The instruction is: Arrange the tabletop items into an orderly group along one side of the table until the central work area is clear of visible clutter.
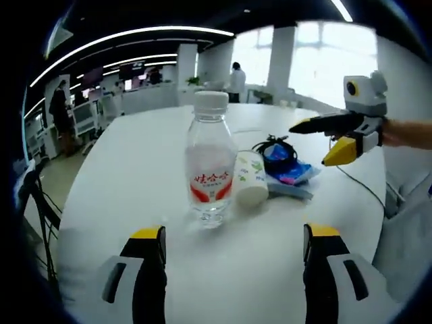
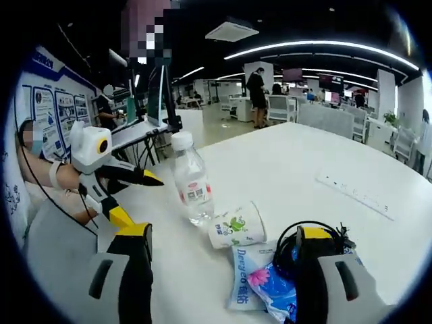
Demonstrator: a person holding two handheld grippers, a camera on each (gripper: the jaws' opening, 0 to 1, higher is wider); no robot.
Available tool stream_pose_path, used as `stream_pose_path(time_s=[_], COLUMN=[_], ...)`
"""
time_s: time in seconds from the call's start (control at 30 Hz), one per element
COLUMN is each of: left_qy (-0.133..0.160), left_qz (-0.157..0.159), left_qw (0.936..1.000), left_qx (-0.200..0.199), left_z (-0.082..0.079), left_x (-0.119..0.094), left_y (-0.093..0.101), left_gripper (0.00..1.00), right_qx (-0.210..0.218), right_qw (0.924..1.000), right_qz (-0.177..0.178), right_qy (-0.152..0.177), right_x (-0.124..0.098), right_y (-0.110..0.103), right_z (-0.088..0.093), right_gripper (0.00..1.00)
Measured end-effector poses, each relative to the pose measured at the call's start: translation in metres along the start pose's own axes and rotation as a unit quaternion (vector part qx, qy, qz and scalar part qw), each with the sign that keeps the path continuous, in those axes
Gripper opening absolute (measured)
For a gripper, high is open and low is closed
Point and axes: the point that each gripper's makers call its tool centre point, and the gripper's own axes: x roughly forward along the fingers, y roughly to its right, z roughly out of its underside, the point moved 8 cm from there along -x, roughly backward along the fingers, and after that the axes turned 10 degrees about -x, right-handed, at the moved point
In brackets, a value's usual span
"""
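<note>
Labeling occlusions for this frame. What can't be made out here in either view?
- Black cable coil: right gripper view, partly behind the right gripper's own jaw.
- Blue packet: right gripper view, lower part cut off by the edge; print partly readable.
- Water bottle label: left gripper view, too small and blurred to read.
- Paper cup: left gripper view, partly behind the bottle.
- White strip on the table: right gripper view, too small to identify.

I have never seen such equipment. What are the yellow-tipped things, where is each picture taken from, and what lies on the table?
A person holds a two-jaw gripper in each hand, each with its own camera. In the left gripper view, the left gripper is open and holds nothing; the right gripper enters from the right, also open. On the white table stand a water bottle, a paper cup lying on its side, blue packets and a black cable. The right gripper view shows these from the opposite side.
</note>
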Motion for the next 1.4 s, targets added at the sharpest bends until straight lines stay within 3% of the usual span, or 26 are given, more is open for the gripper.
stream_pose_path(time_s=[0.23,0.33,0.47,0.6,0.67,0.77,1.13,1.3,1.4], left_qy=[-0.013,-0.016,-0.02,-0.024,-0.028,-0.029,-0.036,-0.039,-0.039], left_qz=[0.024,0.031,0.04,0.05,0.052,0.063,0.079,0.092,0.099], left_qw=[0.9996,0.9989,0.9989,0.9978,0.9977,0.9972,0.9959,0.9942,0.9932], left_qx=[-0.004,0.03,0.014,0.035,0.033,0.027,0.026,0.041,0.047], left_z=[0.003,0.005,0.007,0.007,0.007,0.007,0.011,0.012,0.011], left_x=[-0.009,-0.011,-0.011,-0.008,-0.006,-0.006,-0.001,0.004,0.008], left_y=[0.003,0.007,0.01,0.018,0.02,0.023,0.034,0.041,0.043], left_gripper=[0.79,0.79,0.77,0.72,0.75,0.72,0.66,0.6,0.58], right_qx=[0.006,0.02,0.031,0.041,0.042,0.038,0.035,0.032,0.038], right_qw=[0.9997,0.9995,0.9993,0.9989,0.9988,0.9986,0.9966,0.9943,0.9931], right_qz=[-0.012,-0.012,-0.011,-0.01,-0.016,-0.027,-0.058,-0.084,-0.095], right_qy=[-0.019,-0.019,-0.019,-0.018,-0.017,-0.026,-0.046,-0.057,-0.057], right_x=[-0.01,-0.013,-0.014,-0.013,-0.012,-0.01,0.001,0.009,0.014], right_y=[0.004,0.009,0.017,0.02,0.019,0.019,0.029,0.033,0.038], right_z=[0.008,0.01,0.014,0.013,0.012,0.013,0.006,0.001,-0.003], right_gripper=[0.88,0.88,0.87,0.86,0.86,0.85,0.75,0.62,0.59])
